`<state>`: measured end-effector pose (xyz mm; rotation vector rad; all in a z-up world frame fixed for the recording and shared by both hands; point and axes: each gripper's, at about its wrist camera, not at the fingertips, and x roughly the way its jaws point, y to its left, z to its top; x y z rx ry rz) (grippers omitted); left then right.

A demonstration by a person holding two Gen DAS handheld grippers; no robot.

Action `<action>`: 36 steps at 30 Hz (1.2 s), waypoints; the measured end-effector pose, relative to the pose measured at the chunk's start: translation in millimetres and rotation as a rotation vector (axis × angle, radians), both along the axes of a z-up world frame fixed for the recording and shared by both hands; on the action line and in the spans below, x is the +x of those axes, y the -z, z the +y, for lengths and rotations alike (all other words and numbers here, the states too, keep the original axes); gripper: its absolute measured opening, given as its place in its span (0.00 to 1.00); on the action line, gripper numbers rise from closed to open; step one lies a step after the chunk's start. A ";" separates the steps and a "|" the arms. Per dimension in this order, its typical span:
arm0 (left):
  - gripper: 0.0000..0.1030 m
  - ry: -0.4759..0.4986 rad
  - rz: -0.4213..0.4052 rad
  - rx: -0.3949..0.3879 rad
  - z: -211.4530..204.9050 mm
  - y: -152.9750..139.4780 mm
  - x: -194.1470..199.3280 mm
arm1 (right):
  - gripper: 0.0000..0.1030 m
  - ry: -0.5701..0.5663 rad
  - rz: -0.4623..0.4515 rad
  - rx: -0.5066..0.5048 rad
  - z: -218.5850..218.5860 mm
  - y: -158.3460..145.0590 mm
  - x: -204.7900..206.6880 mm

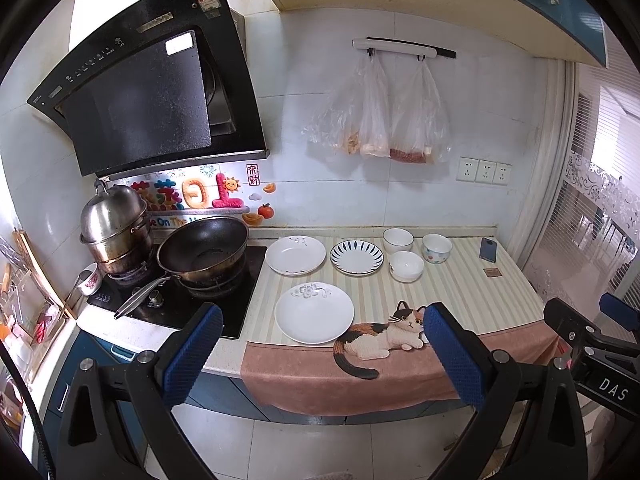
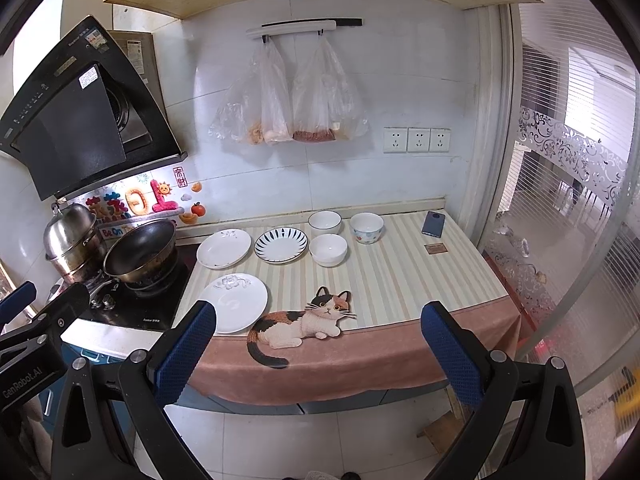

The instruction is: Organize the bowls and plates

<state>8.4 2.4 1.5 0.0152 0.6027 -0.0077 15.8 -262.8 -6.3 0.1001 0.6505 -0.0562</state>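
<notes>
From where I hold both tongs, the near right of the striped-cloth desk [image 2: 420,280] lies open. On the left the round white flowered plate [image 2: 234,303] sits near the edge, and the black wok [image 2: 140,250] crowds beyond it. Far back, three white bowls [image 2: 328,249] and two plates block the way; the dark phone [image 2: 433,224] takes the far right corner.

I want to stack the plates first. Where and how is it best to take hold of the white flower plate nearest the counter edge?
Probably grip the flower plate by its raised rim on the near side, coming in low from the counter's front edge. It lies flat on the striped mat, so only the rim gives a claw something to pinch. The left claw, open, already faces it.
</notes>
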 end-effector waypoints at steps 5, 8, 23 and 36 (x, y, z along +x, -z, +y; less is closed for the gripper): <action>1.00 -0.001 -0.001 0.000 -0.3 0.0 0.0 | 1.00 0.000 0.000 0.000 0.0 0.0 0.1; 1.00 -0.002 -0.001 -0.001 -0.5 0.0 0.2 | 1.00 0.000 0.001 0.001 -0.8 0.0 0.2; 1.00 0.007 0.000 -0.011 -2.0 0.1 2.4 | 1.00 0.000 -0.002 0.001 0.0 -0.7 2.2; 1.00 0.022 0.129 -0.032 31.3 87.1 84.9 | 1.00 -0.017 0.071 0.028 16.3 53.9 51.0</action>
